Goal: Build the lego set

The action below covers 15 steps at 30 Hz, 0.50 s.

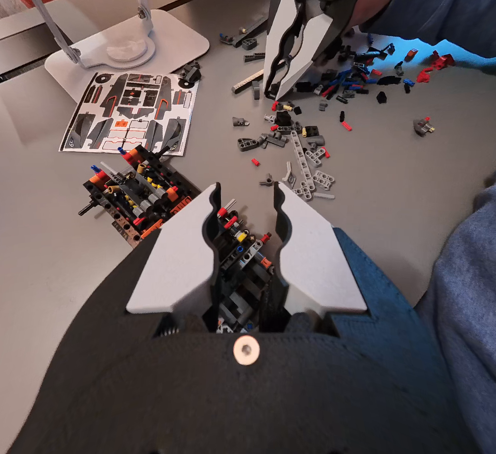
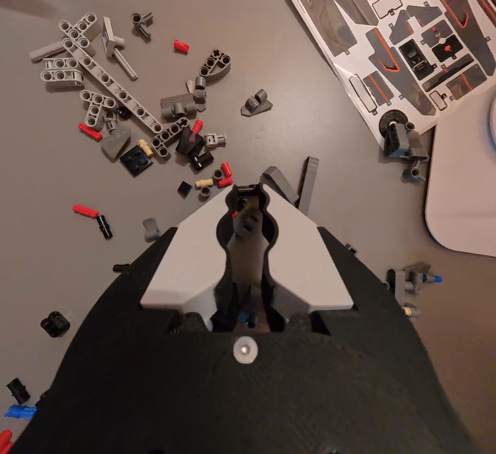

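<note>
Two grippers over grey table (image 1: 402,199). Bare room at table's left and near edge; white stand base (image 1: 128,47) and sticker sheet (image 1: 128,111) fill far left. Half-built model (image 1: 139,197) lies left of centre. Loose-parts pile (image 1: 349,84) spreads right. Left gripper (image 1: 247,194) wide apart, straddling second dark assembly (image 1: 241,250); contact unclear. Right gripper (image 2: 247,187) narrow, tips at table, pinching small black piece (image 2: 247,189) just beside grey beam (image 2: 279,183).

The left gripper (image 1: 247,189) fills the lower frame, jaws spread wide. The right gripper (image 2: 246,188), tips down at centre frame, pinches narrowly.
</note>
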{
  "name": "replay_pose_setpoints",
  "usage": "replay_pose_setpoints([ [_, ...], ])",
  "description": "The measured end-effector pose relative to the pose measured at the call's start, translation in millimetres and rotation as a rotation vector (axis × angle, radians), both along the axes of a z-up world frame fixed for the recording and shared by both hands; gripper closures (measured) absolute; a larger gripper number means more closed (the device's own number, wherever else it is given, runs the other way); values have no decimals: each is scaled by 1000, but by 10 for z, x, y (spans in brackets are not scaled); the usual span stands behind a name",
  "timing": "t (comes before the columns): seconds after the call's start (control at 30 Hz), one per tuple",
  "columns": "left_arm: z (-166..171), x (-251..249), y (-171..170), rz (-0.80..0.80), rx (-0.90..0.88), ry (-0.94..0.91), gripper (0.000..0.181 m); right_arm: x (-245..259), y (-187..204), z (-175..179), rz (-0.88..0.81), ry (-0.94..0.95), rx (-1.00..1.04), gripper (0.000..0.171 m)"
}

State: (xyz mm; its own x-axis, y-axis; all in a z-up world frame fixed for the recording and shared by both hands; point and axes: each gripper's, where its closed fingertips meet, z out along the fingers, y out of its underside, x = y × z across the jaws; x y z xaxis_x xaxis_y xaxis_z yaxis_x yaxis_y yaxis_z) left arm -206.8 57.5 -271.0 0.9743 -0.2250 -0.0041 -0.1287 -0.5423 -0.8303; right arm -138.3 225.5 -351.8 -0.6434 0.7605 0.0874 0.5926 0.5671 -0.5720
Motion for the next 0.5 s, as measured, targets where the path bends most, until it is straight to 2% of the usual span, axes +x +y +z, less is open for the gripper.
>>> replay_pose_setpoints([
  [0.27,-7,15,9,-3,0,-3,144,147,-72,260,-3,58,-21,159],
  [0.5,-6,57,9,-11,5,-4,144,491,-319,487,26,92,-16,159],
])
